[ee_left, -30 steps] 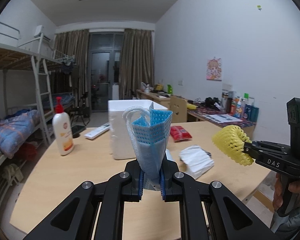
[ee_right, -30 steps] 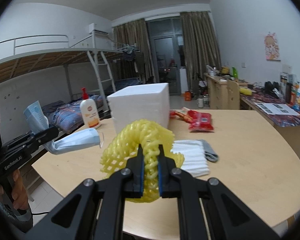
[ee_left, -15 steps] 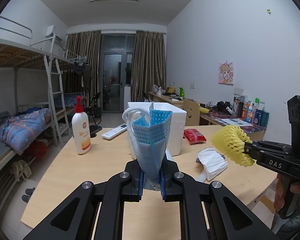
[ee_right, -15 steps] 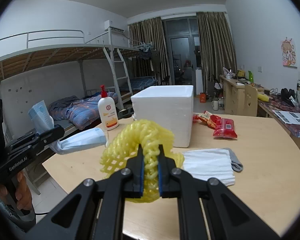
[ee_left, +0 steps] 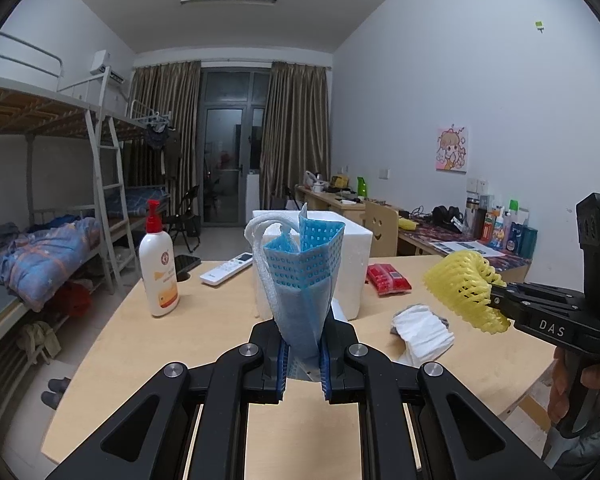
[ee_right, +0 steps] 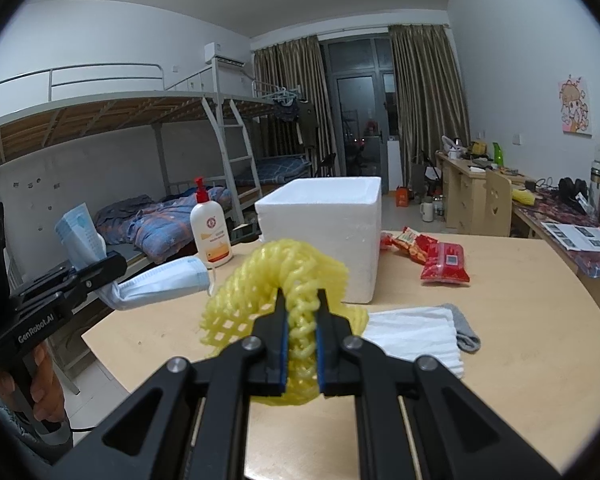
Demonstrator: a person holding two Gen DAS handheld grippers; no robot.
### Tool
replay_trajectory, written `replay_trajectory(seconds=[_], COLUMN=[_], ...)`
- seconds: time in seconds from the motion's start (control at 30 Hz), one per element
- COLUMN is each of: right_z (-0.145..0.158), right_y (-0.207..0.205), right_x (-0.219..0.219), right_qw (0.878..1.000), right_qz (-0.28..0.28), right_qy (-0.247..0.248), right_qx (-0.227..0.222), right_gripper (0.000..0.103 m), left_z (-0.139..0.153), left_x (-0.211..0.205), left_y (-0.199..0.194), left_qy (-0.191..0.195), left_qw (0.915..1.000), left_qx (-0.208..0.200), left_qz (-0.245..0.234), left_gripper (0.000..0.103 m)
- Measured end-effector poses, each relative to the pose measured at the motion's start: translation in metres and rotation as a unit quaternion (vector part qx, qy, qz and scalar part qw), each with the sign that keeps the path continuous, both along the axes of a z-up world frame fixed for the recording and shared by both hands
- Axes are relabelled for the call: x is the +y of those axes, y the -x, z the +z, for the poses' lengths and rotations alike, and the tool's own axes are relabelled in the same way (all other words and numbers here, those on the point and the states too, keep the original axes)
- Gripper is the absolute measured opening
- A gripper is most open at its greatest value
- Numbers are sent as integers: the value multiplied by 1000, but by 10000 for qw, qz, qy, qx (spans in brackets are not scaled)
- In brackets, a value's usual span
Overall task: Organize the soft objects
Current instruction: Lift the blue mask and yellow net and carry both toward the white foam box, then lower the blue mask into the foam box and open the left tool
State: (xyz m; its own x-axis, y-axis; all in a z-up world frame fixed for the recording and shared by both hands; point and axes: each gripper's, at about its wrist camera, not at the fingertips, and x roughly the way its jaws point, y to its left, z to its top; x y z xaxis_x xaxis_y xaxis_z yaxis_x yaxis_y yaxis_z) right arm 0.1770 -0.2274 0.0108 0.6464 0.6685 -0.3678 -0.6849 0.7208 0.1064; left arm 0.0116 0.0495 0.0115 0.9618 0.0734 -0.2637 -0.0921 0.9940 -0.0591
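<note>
My left gripper clamps a mask, my right gripper a net; neither is in the box ahead, and a cloth lies beyond my right jaws.

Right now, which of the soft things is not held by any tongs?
The white folded cloth lying on the table. The blue face mask and the yellow foam net are each clamped in tongs.

The blue face mask hides the middle of the white foam box behind it. Under the white folded cloth lies something grey, mostly covered. Labels on the shelf bottles are too small to read.
</note>
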Motion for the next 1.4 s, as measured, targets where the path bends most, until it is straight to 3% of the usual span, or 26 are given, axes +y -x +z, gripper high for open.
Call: replay_trajectory(seconds=[0.9,1.4], right_z=[36,61], right_y=[-34,-74], right_x=[10,25], right_qw=[9998,9997], right_qz=[8,-45], right_qy=[-84,5], right_qx=[-192,-225], right_gripper=[13,13], left_z=[44,71], left_x=[7,17], left_y=[-47,-105], left_qy=[36,58], left_qw=[9998,9985], left_qx=[77,433], left_qz=[176,321], left_gripper=[13,13])
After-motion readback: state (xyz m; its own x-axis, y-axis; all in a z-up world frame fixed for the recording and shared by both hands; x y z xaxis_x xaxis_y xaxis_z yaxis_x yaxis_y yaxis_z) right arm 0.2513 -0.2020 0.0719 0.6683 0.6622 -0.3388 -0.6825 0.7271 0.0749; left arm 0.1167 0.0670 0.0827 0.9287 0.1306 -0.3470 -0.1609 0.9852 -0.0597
